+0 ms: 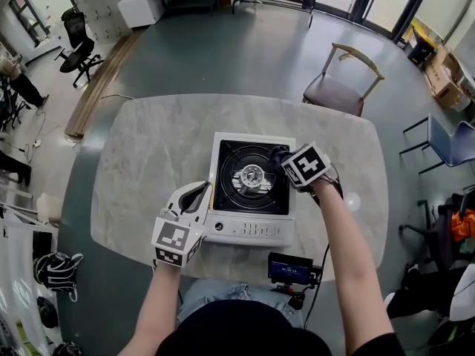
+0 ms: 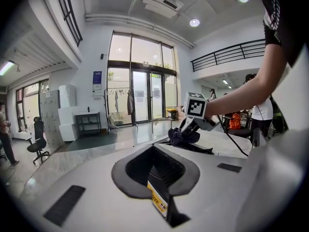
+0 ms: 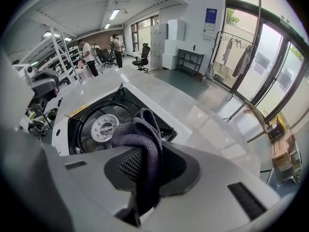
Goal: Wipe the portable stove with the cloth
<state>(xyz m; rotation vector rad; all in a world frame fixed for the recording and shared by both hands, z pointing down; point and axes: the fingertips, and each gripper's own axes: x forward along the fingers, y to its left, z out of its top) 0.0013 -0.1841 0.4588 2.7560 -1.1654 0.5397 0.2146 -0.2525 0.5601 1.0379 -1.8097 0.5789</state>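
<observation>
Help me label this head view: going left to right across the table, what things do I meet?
The left gripper → portable stove with its burner → cloth in the right gripper.

A pale marble bench stands on a grey-green floor; a wooden chair with a brown seat sits just beyond its far edge; a blue chair stands well apart at the right; a black office chair stands far left; cardboard boxes lie at the right; a small black device with a blue screen hangs at the near edge; tall glass doors close the hall; a clothes rack stands by the windows.
</observation>
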